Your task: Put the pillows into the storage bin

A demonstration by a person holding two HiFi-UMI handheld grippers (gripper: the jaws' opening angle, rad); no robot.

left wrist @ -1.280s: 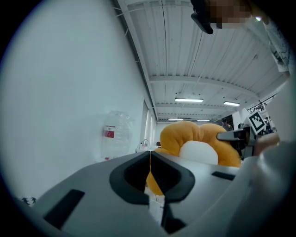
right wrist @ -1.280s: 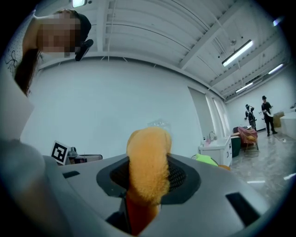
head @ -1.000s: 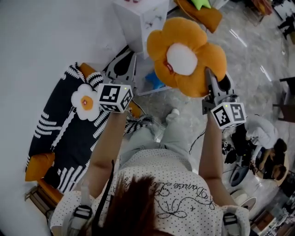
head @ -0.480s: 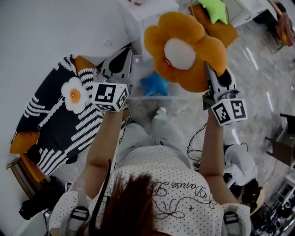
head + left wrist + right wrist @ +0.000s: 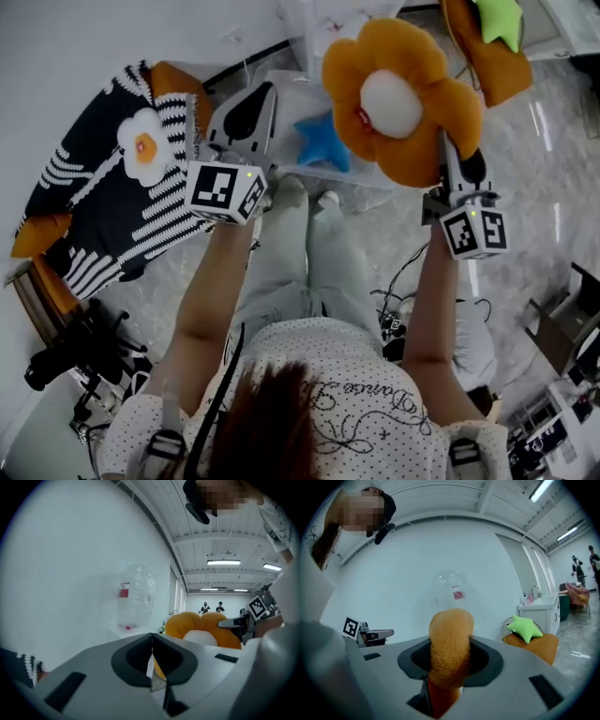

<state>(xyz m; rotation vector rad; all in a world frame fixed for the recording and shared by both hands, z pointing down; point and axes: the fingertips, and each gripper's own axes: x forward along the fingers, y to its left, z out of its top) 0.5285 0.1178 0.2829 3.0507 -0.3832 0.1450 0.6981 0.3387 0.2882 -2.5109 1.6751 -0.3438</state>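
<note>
Flower pillow [image 5: 403, 98], clamped in right gripper [image 5: 444, 150], carried across above storage bin [image 5: 286, 98].

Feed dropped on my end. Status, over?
Left gripper shut, empty. Right gripper clamped on orange flower pillow, over storage bin in head view. Blue star pillow inside bin; nothing blocking.

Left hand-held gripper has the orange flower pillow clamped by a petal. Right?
No. The right hand-held gripper has the orange flower pillow clamped by a petal, as the right gripper view shows; the left hand-held gripper is shut and empty.
</note>
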